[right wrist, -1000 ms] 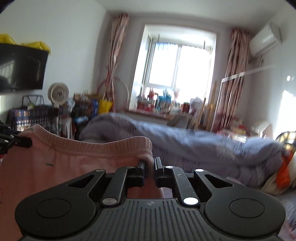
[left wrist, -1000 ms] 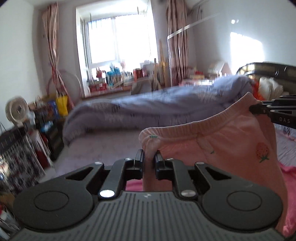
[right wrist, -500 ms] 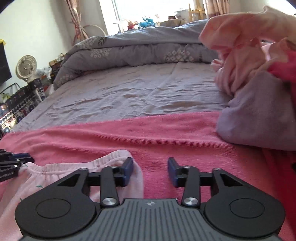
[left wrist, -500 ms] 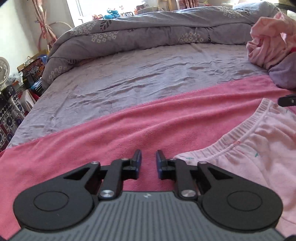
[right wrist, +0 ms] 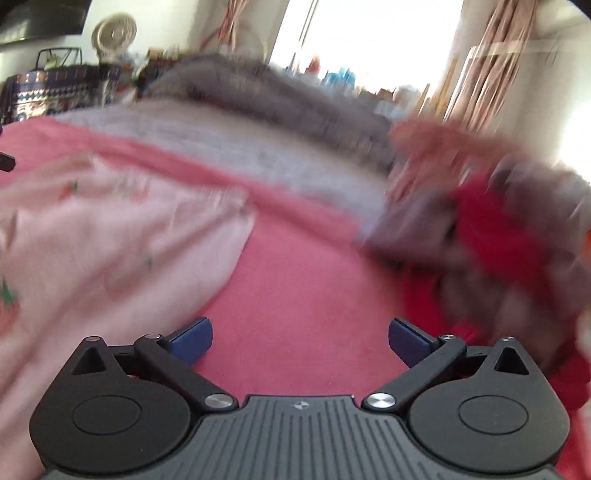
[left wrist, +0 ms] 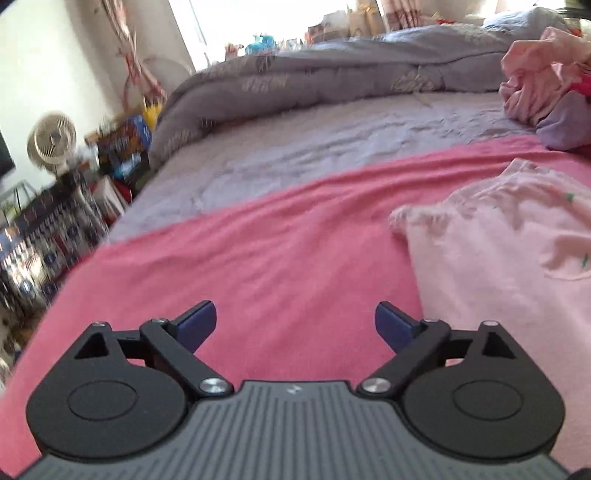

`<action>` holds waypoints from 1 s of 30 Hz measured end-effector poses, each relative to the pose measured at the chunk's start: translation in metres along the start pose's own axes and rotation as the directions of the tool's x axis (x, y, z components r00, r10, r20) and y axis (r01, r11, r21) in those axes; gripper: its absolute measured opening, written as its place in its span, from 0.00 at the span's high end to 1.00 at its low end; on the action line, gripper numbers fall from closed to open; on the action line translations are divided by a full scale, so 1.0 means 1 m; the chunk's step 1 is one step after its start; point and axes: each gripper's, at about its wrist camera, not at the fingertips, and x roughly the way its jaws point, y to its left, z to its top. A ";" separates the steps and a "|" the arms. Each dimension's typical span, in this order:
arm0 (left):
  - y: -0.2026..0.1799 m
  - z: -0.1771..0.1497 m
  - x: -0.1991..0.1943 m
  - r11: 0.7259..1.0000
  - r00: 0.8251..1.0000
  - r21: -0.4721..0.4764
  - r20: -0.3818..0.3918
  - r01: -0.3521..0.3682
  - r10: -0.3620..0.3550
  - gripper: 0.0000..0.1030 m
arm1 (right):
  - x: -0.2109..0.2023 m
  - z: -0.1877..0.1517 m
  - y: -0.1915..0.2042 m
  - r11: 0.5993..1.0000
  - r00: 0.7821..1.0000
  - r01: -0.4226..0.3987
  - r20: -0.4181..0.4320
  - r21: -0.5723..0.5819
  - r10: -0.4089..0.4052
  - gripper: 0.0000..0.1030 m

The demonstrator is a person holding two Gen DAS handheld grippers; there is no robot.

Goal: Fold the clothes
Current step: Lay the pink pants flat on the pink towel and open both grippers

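Pink shorts lie free of both opening, empty tongs; only the left view is sharp

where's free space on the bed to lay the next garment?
Free: the pink blanket left of the pale pink garment, and the grey sheet between the blanket and the rolled duvet. Narrower strip between garment and clothes pile. Crowded: that pile. Both grippers, left and right, opening, nothing between them.

Home bedroom, bed with grey duvet, curtained window, apparently a fan
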 end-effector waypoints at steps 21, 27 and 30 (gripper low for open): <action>-0.008 -0.058 -0.088 0.942 0.942 0.037 -0.032 0.334 -0.333 0.00 | 0.011 -0.005 -0.029 0.972 0.985 -0.137 -0.073 0.192 0.154 0.00; 0.009 -0.063 -0.074 0.890 0.912 -0.243 -0.043 0.386 -0.407 0.01 | 0.010 -0.006 -0.029 0.972 0.985 -0.138 -0.073 0.193 0.154 0.00; 0.013 -0.055 -0.073 0.865 0.895 -0.268 -0.016 0.425 -0.445 0.04 | 0.010 -0.005 -0.030 0.972 0.985 -0.138 -0.074 0.192 0.155 0.00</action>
